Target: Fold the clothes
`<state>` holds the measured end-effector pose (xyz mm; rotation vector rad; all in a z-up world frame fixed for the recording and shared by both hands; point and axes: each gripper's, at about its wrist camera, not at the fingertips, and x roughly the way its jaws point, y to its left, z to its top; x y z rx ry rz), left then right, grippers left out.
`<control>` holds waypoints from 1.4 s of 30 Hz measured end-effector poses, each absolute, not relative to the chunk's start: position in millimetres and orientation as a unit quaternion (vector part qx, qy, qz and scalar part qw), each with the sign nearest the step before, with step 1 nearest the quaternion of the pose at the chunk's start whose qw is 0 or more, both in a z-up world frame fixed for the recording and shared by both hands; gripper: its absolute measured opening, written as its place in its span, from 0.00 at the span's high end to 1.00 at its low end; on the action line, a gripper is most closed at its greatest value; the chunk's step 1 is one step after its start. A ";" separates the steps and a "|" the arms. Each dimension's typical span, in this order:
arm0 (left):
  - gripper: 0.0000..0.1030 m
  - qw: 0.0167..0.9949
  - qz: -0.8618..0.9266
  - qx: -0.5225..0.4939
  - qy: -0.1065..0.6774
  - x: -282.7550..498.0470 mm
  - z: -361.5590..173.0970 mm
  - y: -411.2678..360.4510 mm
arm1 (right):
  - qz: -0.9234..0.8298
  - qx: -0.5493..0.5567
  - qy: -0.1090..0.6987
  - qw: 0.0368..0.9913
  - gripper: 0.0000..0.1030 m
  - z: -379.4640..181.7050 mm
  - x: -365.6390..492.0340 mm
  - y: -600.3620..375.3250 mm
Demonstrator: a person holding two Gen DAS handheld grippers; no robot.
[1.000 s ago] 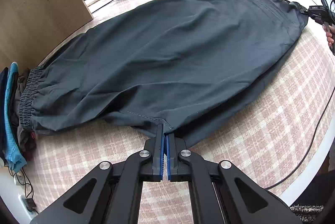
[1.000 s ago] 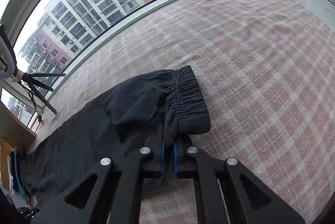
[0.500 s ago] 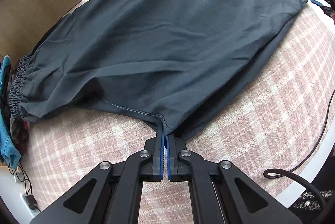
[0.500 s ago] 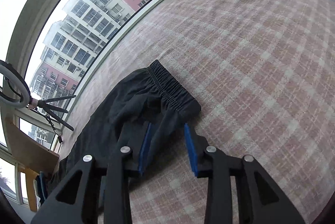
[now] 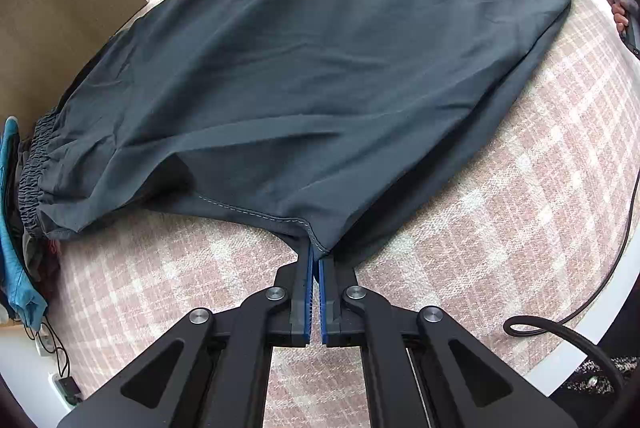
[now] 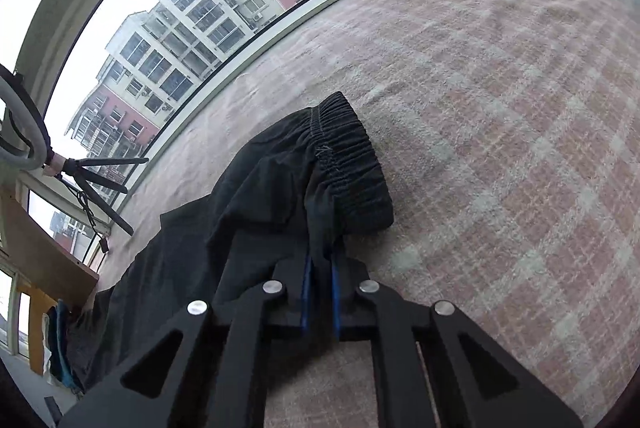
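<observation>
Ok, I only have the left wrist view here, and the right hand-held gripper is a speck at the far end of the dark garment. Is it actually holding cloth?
Observer: Yes. In the right wrist view the right hand-held gripper is shut on the dark garment, with fabric pinched between its blue pads.
Operator: Which part of it?
Observer: Just beside the gathered elastic band, which slumps over onto the plaid cover.
Operator: Anything lying past that end?
Observer: No, only plaid cover stretches from there to the window.
</observation>
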<state>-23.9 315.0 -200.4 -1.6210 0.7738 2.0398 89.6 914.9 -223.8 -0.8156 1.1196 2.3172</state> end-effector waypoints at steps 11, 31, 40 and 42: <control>0.94 0.226 0.724 -0.586 0.285 -37.4 -199.8 329.9 | 0.869 -0.301 0.316 0.234 0.96 -163.0 78.3 891.9; 0.81 0.230 0.726 -0.591 0.266 -58.7 -155.8 334.9 | 0.796 -0.359 0.416 0.253 0.63 -206.4 126.8 921.4; 0.69 0.128 0.802 -0.551 0.192 -53.5 -100.9 221.7 | 0.843 -0.316 0.386 0.200 0.63 -153.6 125.1 881.5; 0.70 0.085 0.816 -0.542 0.178 -71.0 -95.1 190.3 | 0.858 -0.307 0.368 0.184 0.64 -129.2 122.0 866.8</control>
